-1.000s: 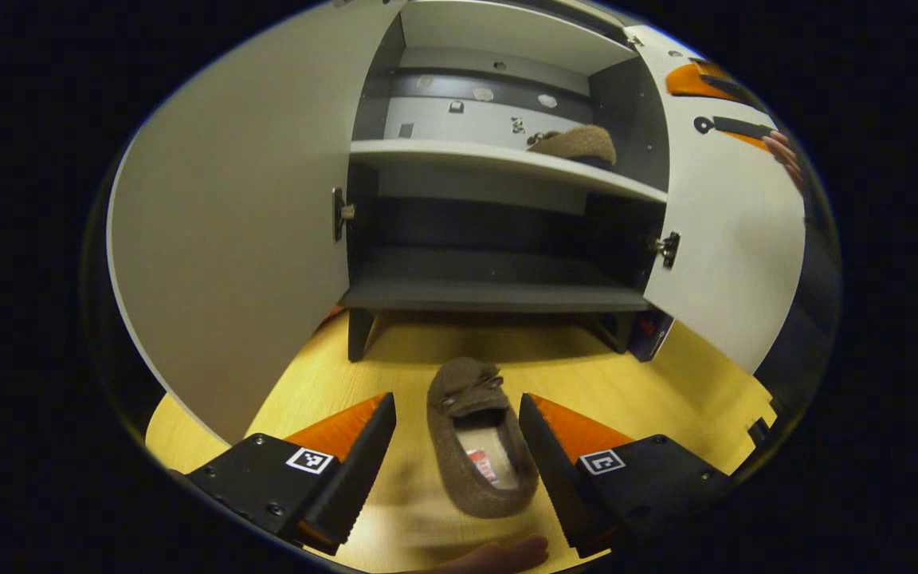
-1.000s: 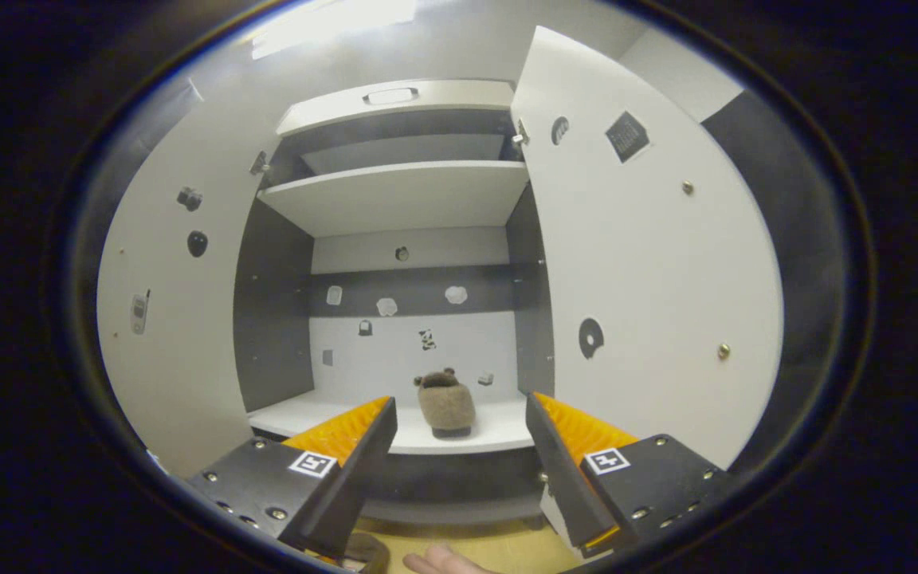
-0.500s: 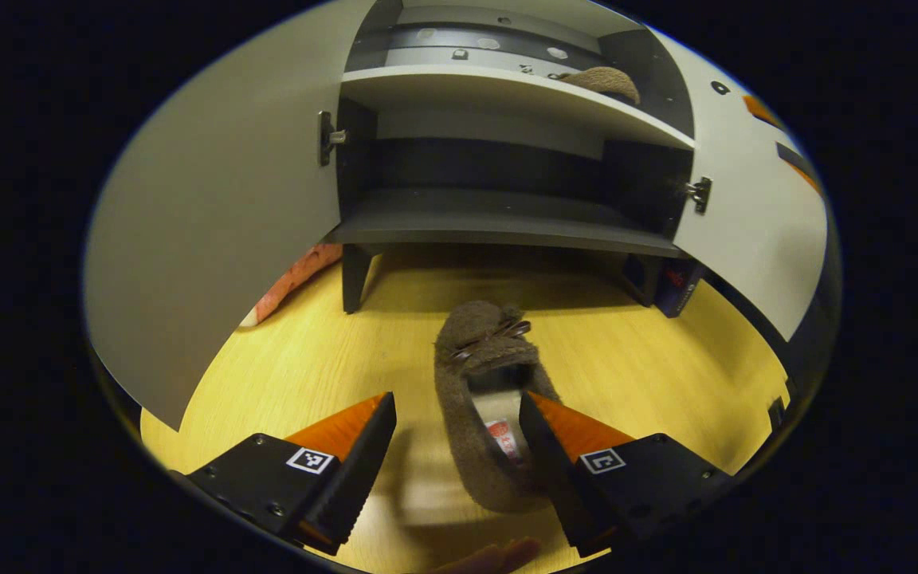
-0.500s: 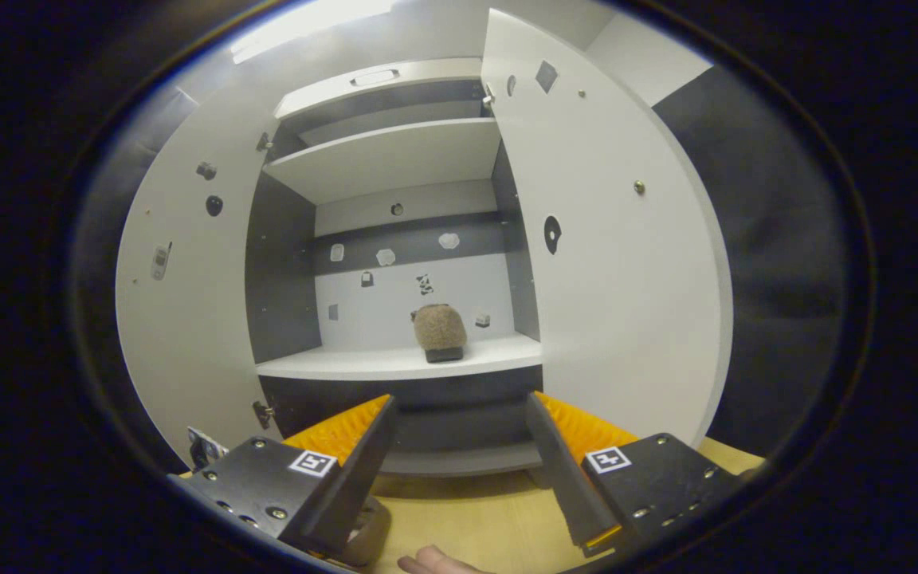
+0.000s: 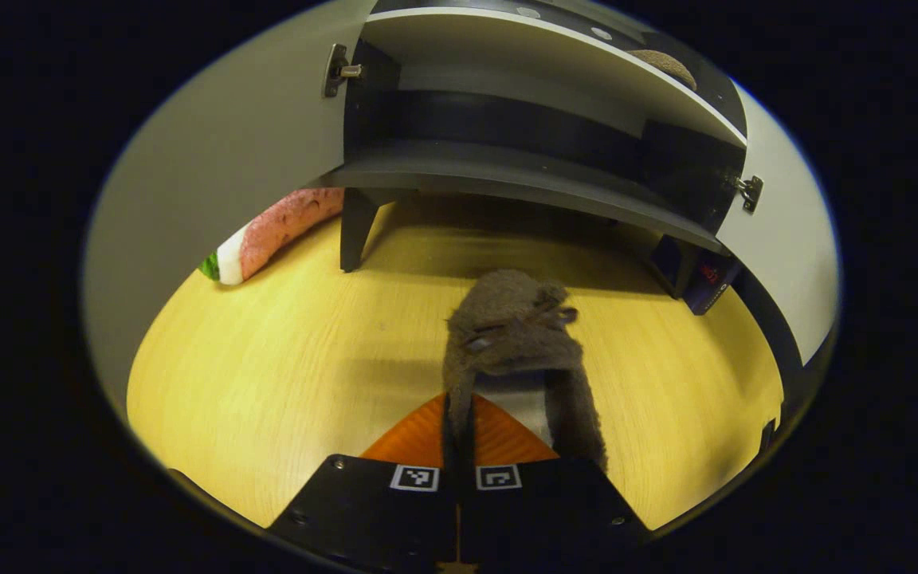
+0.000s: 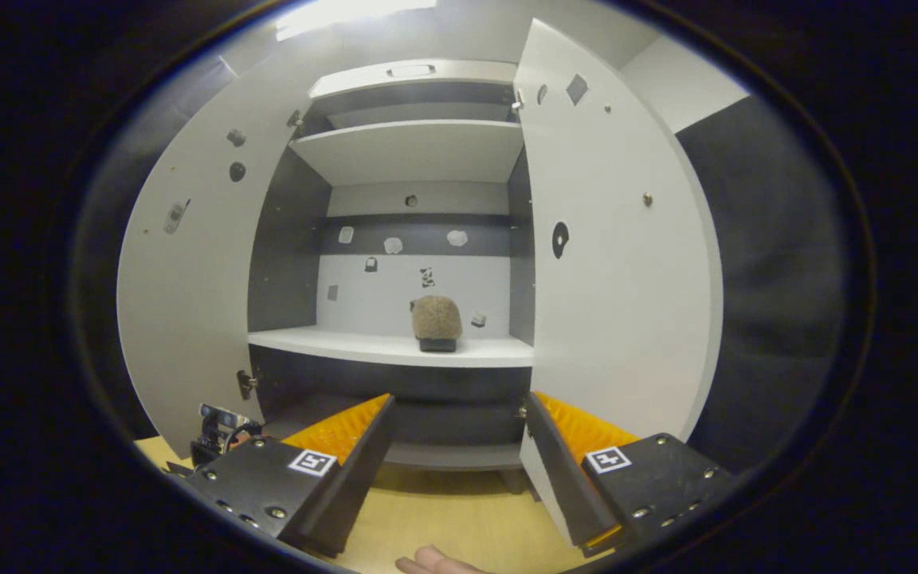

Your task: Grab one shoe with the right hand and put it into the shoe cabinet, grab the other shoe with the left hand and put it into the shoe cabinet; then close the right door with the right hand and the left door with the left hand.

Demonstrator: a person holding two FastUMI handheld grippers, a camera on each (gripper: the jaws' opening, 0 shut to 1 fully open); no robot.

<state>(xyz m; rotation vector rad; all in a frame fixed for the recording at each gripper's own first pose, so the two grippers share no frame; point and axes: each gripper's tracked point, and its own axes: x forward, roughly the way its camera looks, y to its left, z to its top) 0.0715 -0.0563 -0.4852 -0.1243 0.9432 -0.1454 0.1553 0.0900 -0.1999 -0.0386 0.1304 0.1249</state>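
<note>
A brown fuzzy shoe (image 5: 513, 335) lies on the yellow wooden surface (image 5: 284, 375) in front of the shoe cabinet, toe toward it. My left gripper (image 5: 459, 434) is shut on the shoe's left side wall near the heel. The second brown shoe (image 6: 436, 320) stands on the cabinet's white middle shelf (image 6: 363, 344), and its top edge (image 5: 668, 64) peeks over that shelf in the left gripper view. Well in front of the cabinet, my right gripper (image 6: 459, 446) is open and holds nothing. Both doors are swung open: the left door (image 6: 188, 303) and the right door (image 6: 618, 263).
A pink and green watermelon-slice object (image 5: 276, 235) lies on the floor by the cabinet's left leg. A dark blue box (image 5: 706, 279) stands under the right corner. The dark bottom shelf (image 5: 507, 179) is bare. A fingertip (image 6: 435, 562) shows at the lower edge.
My left gripper moved forward and down over the shoe on the floor and went from open to shut on its side wall. The right gripper drew back slightly and stayed open.
</note>
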